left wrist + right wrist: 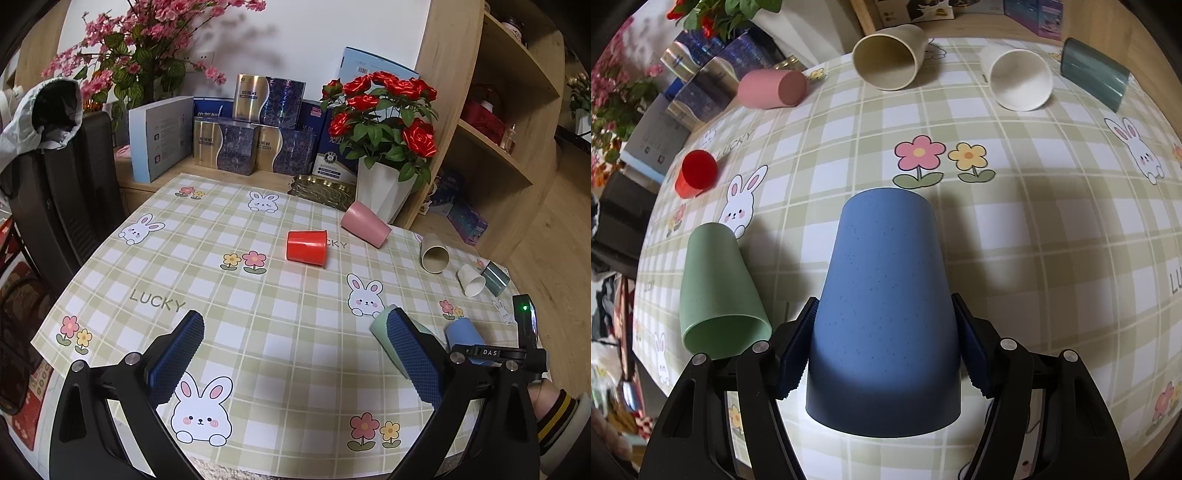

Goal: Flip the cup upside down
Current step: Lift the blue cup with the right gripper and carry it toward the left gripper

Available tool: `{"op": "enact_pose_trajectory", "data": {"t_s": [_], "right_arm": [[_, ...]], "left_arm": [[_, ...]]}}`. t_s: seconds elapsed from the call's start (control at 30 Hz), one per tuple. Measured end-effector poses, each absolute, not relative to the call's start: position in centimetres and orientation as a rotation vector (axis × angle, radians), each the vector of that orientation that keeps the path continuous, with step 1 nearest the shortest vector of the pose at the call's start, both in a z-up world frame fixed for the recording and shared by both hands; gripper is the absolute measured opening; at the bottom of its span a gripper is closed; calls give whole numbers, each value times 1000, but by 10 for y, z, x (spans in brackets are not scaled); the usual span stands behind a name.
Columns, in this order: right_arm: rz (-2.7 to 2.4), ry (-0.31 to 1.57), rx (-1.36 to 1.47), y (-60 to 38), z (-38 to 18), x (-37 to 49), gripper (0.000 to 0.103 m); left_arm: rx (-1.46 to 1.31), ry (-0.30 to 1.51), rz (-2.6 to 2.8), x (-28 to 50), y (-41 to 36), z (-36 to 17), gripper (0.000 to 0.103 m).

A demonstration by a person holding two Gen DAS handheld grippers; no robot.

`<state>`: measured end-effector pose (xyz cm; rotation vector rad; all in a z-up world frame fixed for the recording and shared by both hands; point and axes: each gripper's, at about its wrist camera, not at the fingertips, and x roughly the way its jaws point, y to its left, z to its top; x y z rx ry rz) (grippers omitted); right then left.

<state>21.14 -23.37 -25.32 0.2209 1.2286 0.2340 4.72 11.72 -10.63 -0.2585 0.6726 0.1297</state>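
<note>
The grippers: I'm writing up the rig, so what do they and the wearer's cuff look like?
Both the left gripper and right gripper have glossy black frames with silver screws and blue textured fingers. One bar reads "DAS", near a green light. The cuff is black with yellow stripes.

- desk (280, 325) under a green plaid bunny-and-flower cloth
- on their sides: red cup (307, 246), pink cup (365, 223), beige cup (435, 253), white cup (471, 280), grey-green cup (495, 280), light green cup (718, 288)
- blue cup (886, 314) between the fingers; contact with desk unclear
- white vase (384, 194) of red roses at far edge
</note>
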Motion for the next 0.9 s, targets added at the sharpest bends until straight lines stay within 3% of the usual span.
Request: {"op": "enact_pose_trajectory", "data": {"t_s": [0.6, 0.9], "right_arm": [[211, 1177, 258, -245, -241, 202, 67], [257, 1079, 269, -231, -200, 202, 67]], "left_arm": [[-266, 678, 141, 39, 132, -106, 97], [-294, 683, 163, 34, 156, -111, 97]]}}
